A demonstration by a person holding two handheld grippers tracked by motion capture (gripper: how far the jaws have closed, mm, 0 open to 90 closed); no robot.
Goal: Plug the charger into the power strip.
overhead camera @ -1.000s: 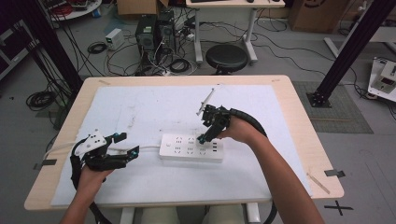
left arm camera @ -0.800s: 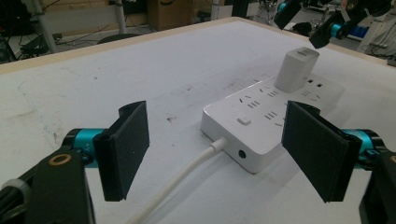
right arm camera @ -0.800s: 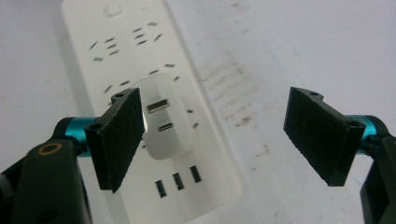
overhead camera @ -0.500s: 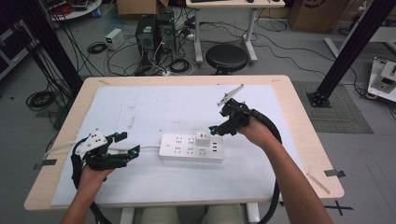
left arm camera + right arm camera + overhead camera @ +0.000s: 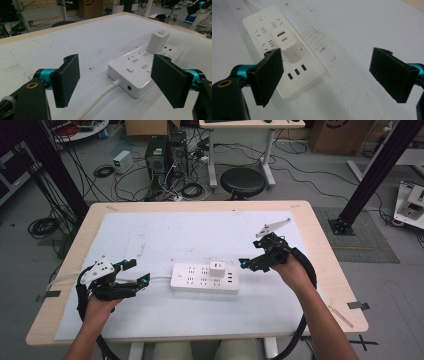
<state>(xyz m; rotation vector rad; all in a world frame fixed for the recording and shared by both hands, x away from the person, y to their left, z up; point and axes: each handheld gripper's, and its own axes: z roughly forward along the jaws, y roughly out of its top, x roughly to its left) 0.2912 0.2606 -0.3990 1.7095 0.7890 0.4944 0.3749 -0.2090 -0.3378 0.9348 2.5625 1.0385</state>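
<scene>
No brand or readable writing shows on the power strip (image 5: 205, 278) or the charger (image 5: 217, 268); the markings are the socket slots and the port openings alone.

The power strip is a white, flat bar with rounded corners, lying near the middle of the bench (image 5: 320, 235) on its pale cover, long side running left to right in the high view. At its left end sits a small square button (image 5: 130, 69), and a white cable (image 5: 100, 98) leaves that end beside a round hole. Rows of socket slots run along its top, and three small rectangular ports (image 5: 297, 71) sit at the right end. The charger is a white cube with rounded edges, plugged upright into a socket toward the right end of the strip; its top face carries two slot-shaped ports.

Your right gripper (image 5: 248, 264) hangs just right of the strip, apart from it. Its jaws have just been opening, and they stand released with nothing between them; the charger is outside the gap, behind one jaw in the right gripper view.

Your left gripper (image 5: 142, 273) is near the strip's left end, jaws released and wide, aimed along the cable, touching neither.
</scene>
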